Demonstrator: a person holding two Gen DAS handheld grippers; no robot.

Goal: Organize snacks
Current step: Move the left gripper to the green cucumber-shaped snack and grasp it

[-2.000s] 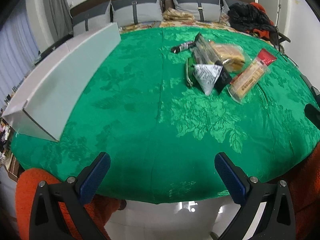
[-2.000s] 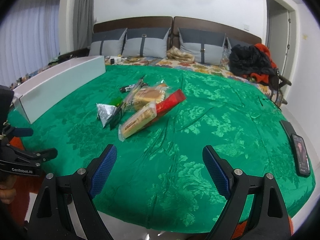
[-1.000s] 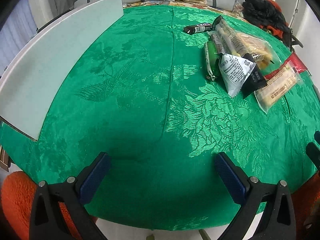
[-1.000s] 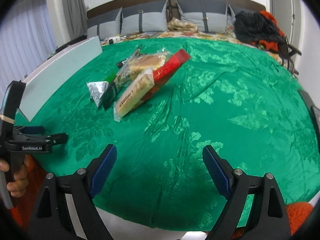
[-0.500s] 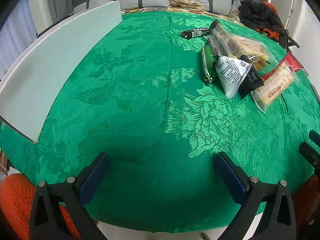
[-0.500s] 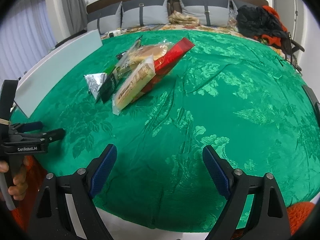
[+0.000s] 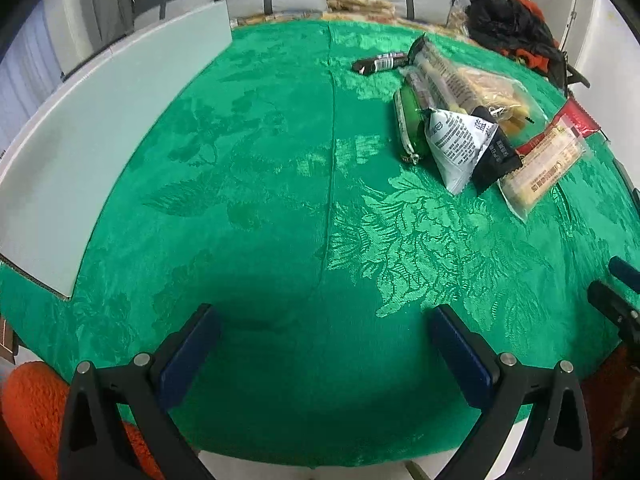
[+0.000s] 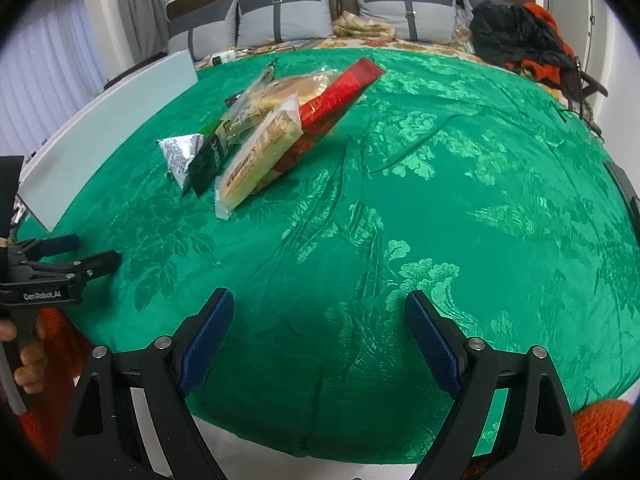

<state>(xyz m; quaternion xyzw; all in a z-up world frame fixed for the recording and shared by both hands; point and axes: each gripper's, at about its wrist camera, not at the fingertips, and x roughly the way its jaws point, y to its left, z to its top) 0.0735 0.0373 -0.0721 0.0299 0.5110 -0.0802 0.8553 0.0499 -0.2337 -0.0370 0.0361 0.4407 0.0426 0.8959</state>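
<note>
Nearest the viewer, the left gripper is hovering over the near edge of a worktop covered by a green patterned cloth, its blue-padded jaws spread wide apart and gripping nothing. The right gripper is hovering in the same way over the near edge in its own view, jaws likewise wide apart with nothing between them. In the right wrist view, the left gripper is also showing at the far left edge, with a person's hand wrapping its handle.

Farther in, towards the middle of the cloth, a pile of snacks is lying well apart from both grippers. At its near end, a silver triangular packet is sitting just beside a small black packet. To the right of these, a long clear-wrapped biscuit bar is resting partly on a red packet. To the left of the silver packet, a green sausage-shaped snack is lying lengthwise. Behind them, a clear bag of bread is leaning against a long clear-wrapped packet, and a dark snack bar is lying at the far end.

Along the left edge of the worktop, a long white box is standing. Beyond the worktop, grey cushions are lining a headboard, with a heap of black and orange clothing at far right.
</note>
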